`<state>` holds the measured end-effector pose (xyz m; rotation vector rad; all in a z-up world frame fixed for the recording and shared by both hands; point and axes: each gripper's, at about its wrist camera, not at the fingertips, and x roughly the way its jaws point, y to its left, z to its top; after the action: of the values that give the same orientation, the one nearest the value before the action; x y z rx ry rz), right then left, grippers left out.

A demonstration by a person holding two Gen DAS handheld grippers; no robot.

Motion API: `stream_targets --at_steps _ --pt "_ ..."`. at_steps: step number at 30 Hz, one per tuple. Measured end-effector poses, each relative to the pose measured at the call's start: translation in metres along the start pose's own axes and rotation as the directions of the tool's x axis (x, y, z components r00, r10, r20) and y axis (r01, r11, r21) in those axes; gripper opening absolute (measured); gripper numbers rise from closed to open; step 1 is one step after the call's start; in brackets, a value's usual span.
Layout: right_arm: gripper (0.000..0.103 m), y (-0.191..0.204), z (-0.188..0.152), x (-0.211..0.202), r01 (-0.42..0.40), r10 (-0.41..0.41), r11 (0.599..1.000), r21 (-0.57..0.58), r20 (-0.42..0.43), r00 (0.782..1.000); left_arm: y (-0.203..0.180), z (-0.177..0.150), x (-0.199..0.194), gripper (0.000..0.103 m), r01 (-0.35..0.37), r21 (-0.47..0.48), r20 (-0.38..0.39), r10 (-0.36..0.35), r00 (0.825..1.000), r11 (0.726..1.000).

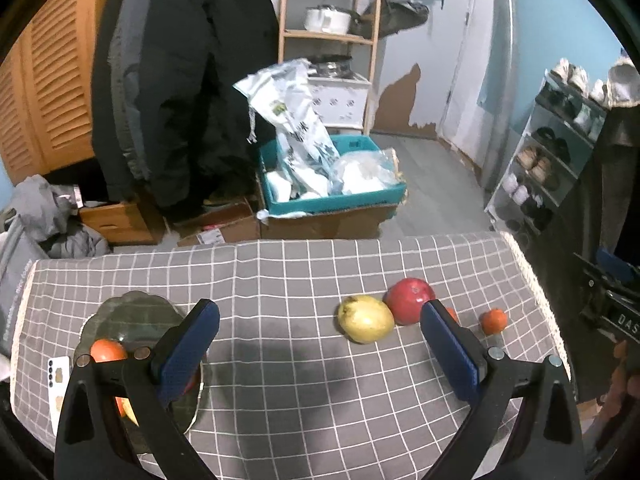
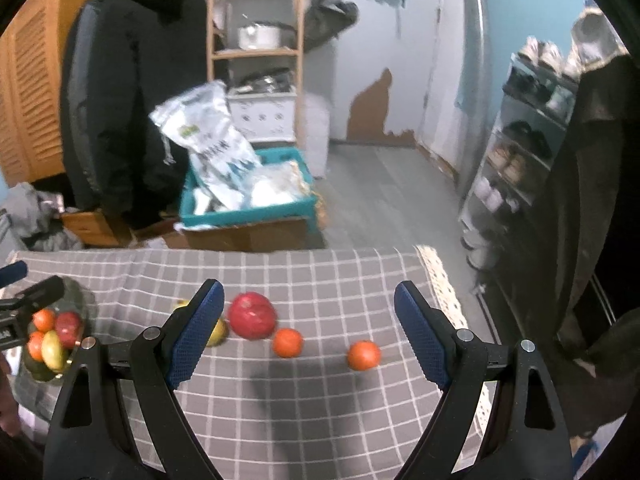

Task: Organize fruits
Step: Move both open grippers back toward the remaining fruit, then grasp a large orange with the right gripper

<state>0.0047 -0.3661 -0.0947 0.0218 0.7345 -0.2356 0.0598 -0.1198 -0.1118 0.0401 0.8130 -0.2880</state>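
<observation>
On the grey checked tablecloth lie a yellow-green pear, a red apple and two small oranges. My left gripper is open and empty above the cloth, left of the pear. A dark glass plate at the left holds an orange and other fruit partly hidden by my left finger. In the right wrist view, my right gripper is open and empty, with the apple and oranges ahead between its fingers. The plate holds several fruits.
A white card lies left of the plate. Beyond the table's far edge stand a teal crate of bags on cardboard boxes, hanging dark coats, a wooden shelf and a shoe rack at the right.
</observation>
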Motion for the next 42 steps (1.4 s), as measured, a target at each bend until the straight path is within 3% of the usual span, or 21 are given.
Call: stream_targets --at_steps 6,15,22,29,38,42 --pt "0.086 -0.024 -0.008 0.035 0.025 -0.023 0.999 0.022 -0.078 0.997 -0.014 -0.003 0.027 0.101 -0.008 0.033 -0.045 0.010 0.999 0.999" --pt "0.086 -0.038 -0.026 0.096 0.016 -0.006 0.999 0.041 -0.214 0.977 -0.017 -0.011 0.080 0.101 0.016 -0.004 -0.159 -0.016 0.987 1.000" --pt "0.086 -0.056 -0.053 0.145 0.026 0.002 0.997 0.076 -0.339 0.941 -0.016 -0.018 0.120 0.101 0.034 -0.033 -0.227 -0.041 0.973 0.999" --pt "0.085 -0.069 -0.074 0.178 0.046 0.002 0.993 0.105 -0.419 0.908 -0.029 -0.024 0.149 0.101 0.037 -0.005 -0.268 -0.037 0.963 0.999" --pt "0.071 -0.070 -0.094 0.197 0.042 0.009 0.994 0.096 -0.470 0.883 -0.041 -0.034 0.178 0.101 0.038 0.011 -0.319 -0.033 0.947 0.999" --pt "0.056 -0.069 -0.100 0.205 0.036 0.014 0.995 0.095 -0.485 0.874 -0.045 -0.037 0.184 0.101 0.047 0.017 -0.329 -0.039 0.943 0.999"
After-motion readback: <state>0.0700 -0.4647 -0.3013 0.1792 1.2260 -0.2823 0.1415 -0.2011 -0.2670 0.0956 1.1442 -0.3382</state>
